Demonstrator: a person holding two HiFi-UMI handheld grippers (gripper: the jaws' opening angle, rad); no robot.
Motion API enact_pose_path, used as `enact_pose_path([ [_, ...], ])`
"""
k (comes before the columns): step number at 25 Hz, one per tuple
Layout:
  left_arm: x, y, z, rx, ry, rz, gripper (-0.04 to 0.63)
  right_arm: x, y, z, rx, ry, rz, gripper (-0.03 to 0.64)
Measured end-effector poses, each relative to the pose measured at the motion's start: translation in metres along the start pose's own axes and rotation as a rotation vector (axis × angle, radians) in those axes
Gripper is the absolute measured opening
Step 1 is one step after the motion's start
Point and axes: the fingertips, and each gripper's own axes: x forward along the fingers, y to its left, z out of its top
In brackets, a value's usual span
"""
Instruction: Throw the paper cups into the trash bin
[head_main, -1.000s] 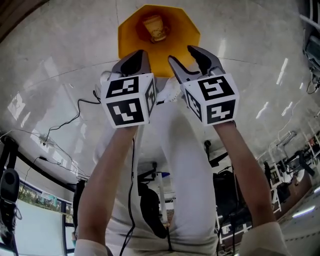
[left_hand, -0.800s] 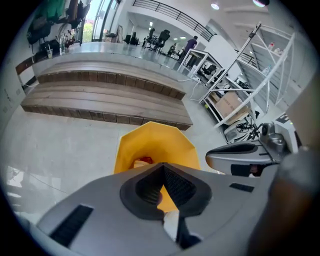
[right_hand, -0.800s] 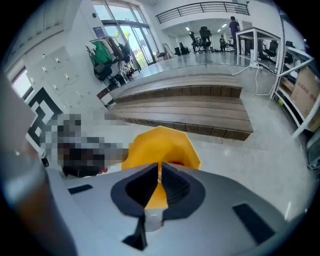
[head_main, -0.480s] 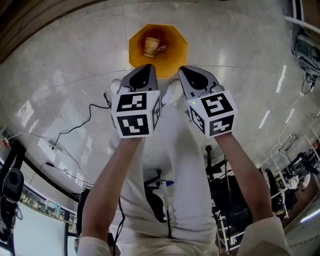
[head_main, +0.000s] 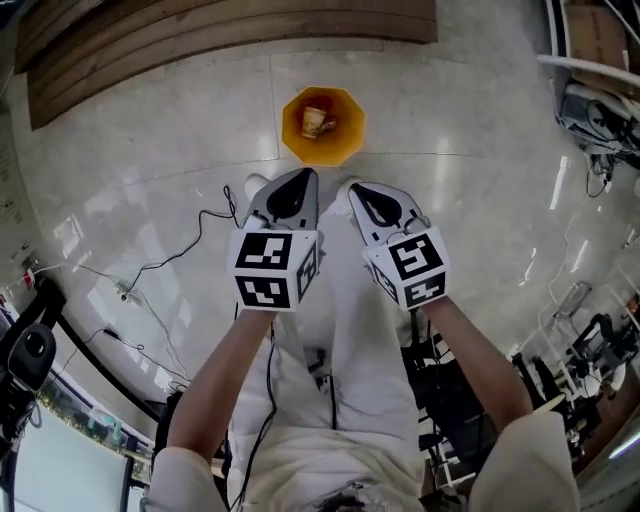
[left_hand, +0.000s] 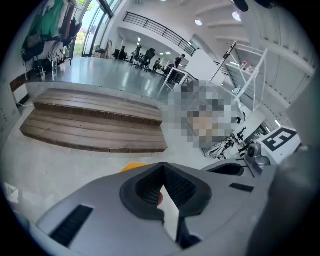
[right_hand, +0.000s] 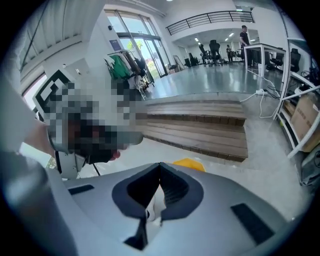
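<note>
An orange octagonal trash bin (head_main: 345, 145) stands on the pale floor, with paper cups (head_main: 317, 120) lying inside it. I hold both grippers side by side above the floor, on the near side of the bin. The left gripper (head_main: 303, 172) is shut with nothing in it, and the right gripper (head_main: 357, 187) is shut and empty too. In the left gripper view the jaws (left_hand: 162, 165) meet at the tip, and a sliver of the bin (left_hand: 131, 166) shows beyond them. The right gripper view shows closed jaws (right_hand: 160, 164) and the bin's edge (right_hand: 190, 163).
A low wooden platform (head_main: 230, 30) lies on the floor beyond the bin. A black cable (head_main: 170, 262) trails across the floor at left. White shelving and equipment (head_main: 595, 95) stand at right. The person's white trousers (head_main: 340, 330) and shoes fill the space under the grippers.
The right gripper's jaws went from open to shut. Both grippers and the head camera pulled up and back, so the bin now looks smaller and farther away.
</note>
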Motion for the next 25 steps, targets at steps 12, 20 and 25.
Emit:
enact_pose_path([
  [12,-0.186,-0.119,0.074,0.131,-0.118,-0.137,0.006,-0.174,0.104,0.086,-0.161,-0.131,0.056,0.006],
  [20,-0.288,-0.18,0.083,0.199,-0.16,-0.2,0.006,-0.264,0.164,0.108,-0.193,-0.198,0.134,0.006],
  [25,-0.336,-0.214,0.087,0.223,-0.212,-0.221,0.006,-0.312,0.191,0.122,-0.261,-0.297,0.137,0.007],
])
